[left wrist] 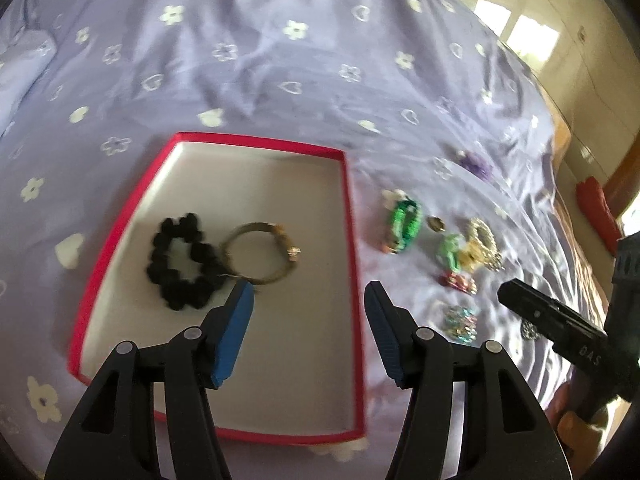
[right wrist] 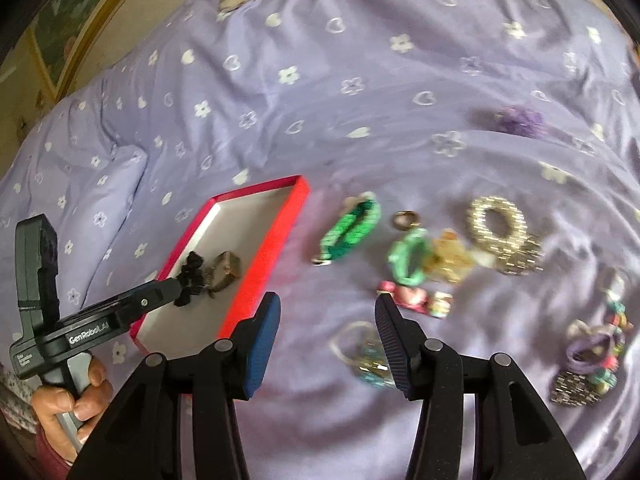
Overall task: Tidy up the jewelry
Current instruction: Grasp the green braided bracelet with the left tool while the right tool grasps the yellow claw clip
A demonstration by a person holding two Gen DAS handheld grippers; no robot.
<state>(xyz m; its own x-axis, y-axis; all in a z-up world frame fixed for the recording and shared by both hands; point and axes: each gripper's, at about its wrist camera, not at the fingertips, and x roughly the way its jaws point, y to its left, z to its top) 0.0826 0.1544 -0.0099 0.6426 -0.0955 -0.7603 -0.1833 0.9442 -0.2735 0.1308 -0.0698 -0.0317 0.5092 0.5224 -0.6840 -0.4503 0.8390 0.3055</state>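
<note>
Red box (left wrist: 352,240) holds black scrunchie (left wrist: 182,260), bangle (left wrist: 260,252); both grippers (left wrist: 308,292) (right wrist: 326,308) spread wide, empty; blurred trinkets (right wrist: 424,256) alongside.

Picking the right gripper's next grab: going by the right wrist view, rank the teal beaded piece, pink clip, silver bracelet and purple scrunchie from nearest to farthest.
1. Teal beaded piece, just off the right gripper.
2. Pink clip, ahead, slightly right.
3. Silver bracelet, farther right.
4. Purple scrunchie, far back right.

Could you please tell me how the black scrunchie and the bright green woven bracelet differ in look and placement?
The black fabric scrunchie lies inside the red-rimmed box, touching a gold bangle; the bright green woven bracelet lies outside it on the lilac bedspread. The scrunchie is dark, puffy and lumpy, while the bracelet is vivid with a flatter, braided band. The scrunchie lies spread open, the bracelet pressed into a narrower loop. Both are soft loops, and neither is held by a gripper.
</note>
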